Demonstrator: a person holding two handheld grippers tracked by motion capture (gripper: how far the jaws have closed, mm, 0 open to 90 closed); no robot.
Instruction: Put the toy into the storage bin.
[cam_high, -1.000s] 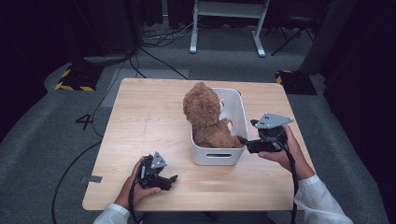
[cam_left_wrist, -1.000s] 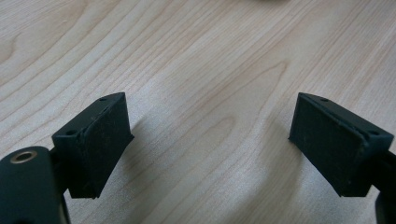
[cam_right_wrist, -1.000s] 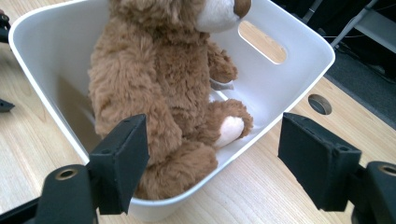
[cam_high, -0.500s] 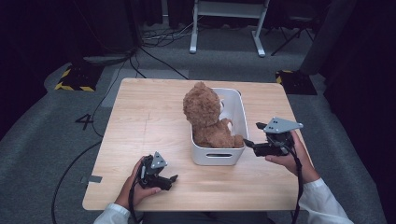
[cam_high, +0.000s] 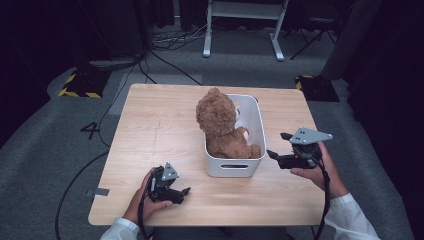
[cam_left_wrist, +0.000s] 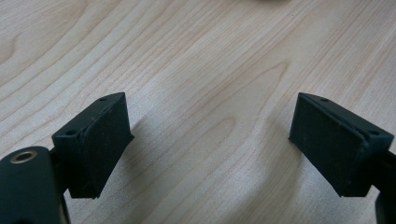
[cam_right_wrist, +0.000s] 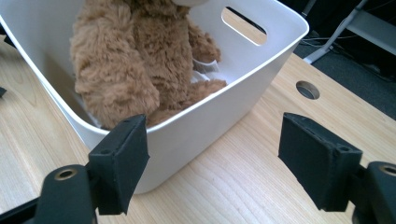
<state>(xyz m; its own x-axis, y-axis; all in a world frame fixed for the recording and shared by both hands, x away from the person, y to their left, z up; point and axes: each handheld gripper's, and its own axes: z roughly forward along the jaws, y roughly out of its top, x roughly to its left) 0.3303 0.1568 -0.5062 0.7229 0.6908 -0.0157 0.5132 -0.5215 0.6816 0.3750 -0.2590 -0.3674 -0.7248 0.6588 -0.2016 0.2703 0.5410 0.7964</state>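
1. Nearest to me, the left gripper (cam_high: 176, 191) rests low on the table (cam_high: 150, 130) near its front edge. I judge it parked here to stay clear of the work. In the left gripper view its jaws stand apart, with bare wood grain between the pads (cam_left_wrist: 98, 144).

2. Farther in and off to the other side, the right gripper (cam_high: 280, 147) is held level, just beside the bin's right wall and apart from it. Its jaws stand wide apart with nothing between them. In the right gripper view one pad (cam_right_wrist: 123, 161) sits in front of the bin wall without pressing on it; I read this as a released, standing-off posture.

3. At mid-table, the white bin (cam_high: 255, 125) stands upright. The teddy bear (cam_high: 220, 125) sits inside it, leaning toward the left wall, head well above the rim. A white tag shows at its lower body in the right gripper view. I judge the bear to be placed, since neither gripper touches it.

4. Beyond the bin, the tabletop has a round hole (cam_right_wrist: 307, 89).

5. Count: two grippers, one bin, one bear, one table, two handle slots seen in the bin.
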